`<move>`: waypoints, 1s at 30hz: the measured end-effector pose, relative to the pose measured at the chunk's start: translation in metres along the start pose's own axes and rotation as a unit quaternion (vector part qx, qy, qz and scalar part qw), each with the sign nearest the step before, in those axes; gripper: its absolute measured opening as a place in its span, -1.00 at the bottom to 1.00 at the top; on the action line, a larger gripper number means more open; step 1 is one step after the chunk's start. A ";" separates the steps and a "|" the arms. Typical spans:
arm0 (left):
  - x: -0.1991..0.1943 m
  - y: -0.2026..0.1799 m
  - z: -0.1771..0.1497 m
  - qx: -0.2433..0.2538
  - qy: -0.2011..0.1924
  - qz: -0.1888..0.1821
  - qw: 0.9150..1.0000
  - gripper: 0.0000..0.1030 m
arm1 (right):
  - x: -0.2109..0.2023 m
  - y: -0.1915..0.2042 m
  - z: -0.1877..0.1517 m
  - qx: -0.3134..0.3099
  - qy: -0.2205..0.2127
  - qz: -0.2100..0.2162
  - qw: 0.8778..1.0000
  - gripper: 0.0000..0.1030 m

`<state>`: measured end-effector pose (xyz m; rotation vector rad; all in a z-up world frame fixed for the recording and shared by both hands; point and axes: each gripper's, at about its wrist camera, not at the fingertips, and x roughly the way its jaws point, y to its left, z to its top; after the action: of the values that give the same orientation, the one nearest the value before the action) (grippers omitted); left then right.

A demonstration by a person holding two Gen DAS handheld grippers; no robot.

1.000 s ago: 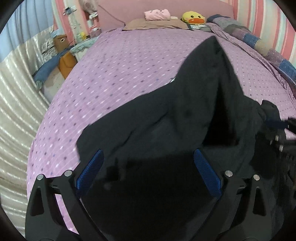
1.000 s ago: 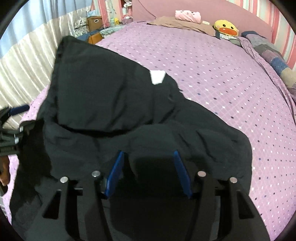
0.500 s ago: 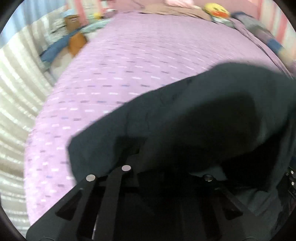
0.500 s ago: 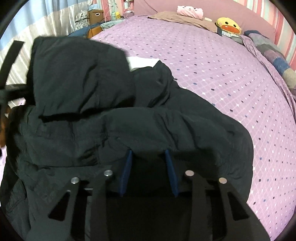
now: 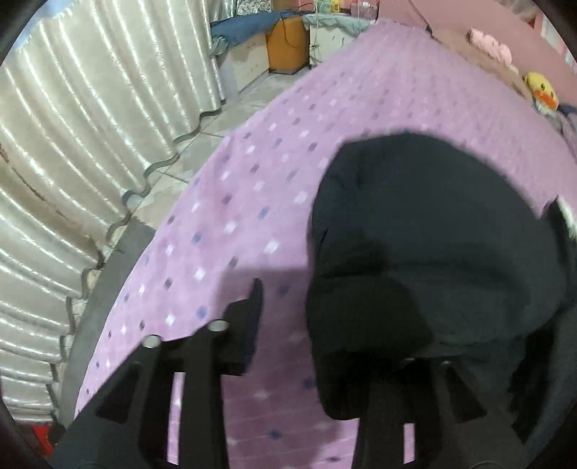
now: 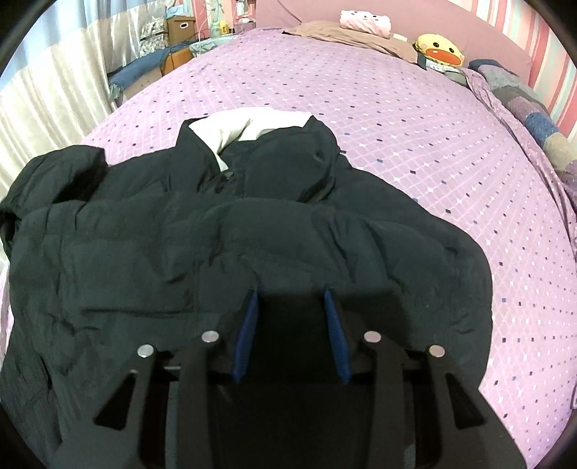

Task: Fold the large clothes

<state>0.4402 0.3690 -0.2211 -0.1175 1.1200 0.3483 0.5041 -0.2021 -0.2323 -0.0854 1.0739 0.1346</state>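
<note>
From my right gripper (image 6: 290, 306) the two blue pads (image 6: 245, 337) stood a moderate way apart, with dark fabric between and beneath them; I could not tell whether they pinched anything. The black padded jacket (image 6: 252, 245) filled the near half of that view, lying puffy and wrinkled on the purple bedsheet (image 6: 414, 126). It was bunched into a broad mound, its near hem under the fingers. One sleeve end (image 6: 61, 169) was heaped at the left. Farther off, the collar (image 6: 306, 162) stood up, with pale lining (image 6: 230, 133) showing inside the neck opening.

My left gripper (image 5: 324, 324) view was blurred. One finger (image 5: 249, 317) showed over bare sheet; the other was buried under a rounded black fold, so I could not tell the jaw state.

Beyond the jacket the sheet ran on to the head of the bed, where I noted a yellow duck plush (image 6: 438, 50) and a pink folded item (image 6: 366, 21) on a tan pillow (image 6: 342, 36). A silvery curtain (image 5: 90, 144) hung along the left side of the bed.
</note>
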 end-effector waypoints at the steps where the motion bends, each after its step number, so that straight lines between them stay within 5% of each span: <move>1: -0.002 -0.005 -0.005 0.005 0.001 0.000 1.000 -0.25 | -0.003 0.000 -0.002 -0.002 -0.001 0.002 1.000 -0.23; 3: -0.006 -0.008 -0.016 0.012 0.000 0.004 1.000 -0.15 | -0.009 -0.001 -0.005 -0.003 -0.003 0.002 1.000 -0.23; 7: -0.043 -0.019 -0.035 0.019 -0.030 -0.015 0.999 0.50 | -0.027 -0.012 -0.008 -0.012 -0.019 -0.019 1.000 0.12; 9: -0.065 -0.033 -0.046 0.026 -0.050 -0.037 0.998 0.66 | -0.034 -0.023 -0.009 -0.014 -0.028 -0.043 0.999 0.22; 17: -0.087 -0.166 -0.059 0.095 -0.029 -0.154 0.983 0.74 | -0.025 -0.080 -0.021 0.061 -0.016 -0.067 0.996 0.44; 23: -0.048 -0.237 -0.073 0.150 0.029 -0.138 0.979 0.78 | -0.008 -0.098 -0.033 0.087 -0.009 -0.058 0.994 0.49; 24: -0.044 -0.248 -0.070 0.159 0.025 -0.133 0.978 0.72 | -0.006 -0.098 -0.034 0.088 -0.011 -0.057 0.994 0.49; 28: -0.038 -0.260 -0.056 0.201 -0.002 -0.119 0.972 -0.25 | -0.004 -0.090 -0.038 0.083 -0.027 -0.061 0.994 0.49; 30: -0.044 -0.259 -0.049 0.225 -0.023 -0.100 0.969 -0.47 | -0.006 -0.086 -0.037 0.079 -0.039 -0.062 0.994 0.49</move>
<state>0.4668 0.1029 -0.2241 0.1780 1.1059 -0.0879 0.4819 -0.2927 -0.2441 -0.0040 0.9953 -0.0589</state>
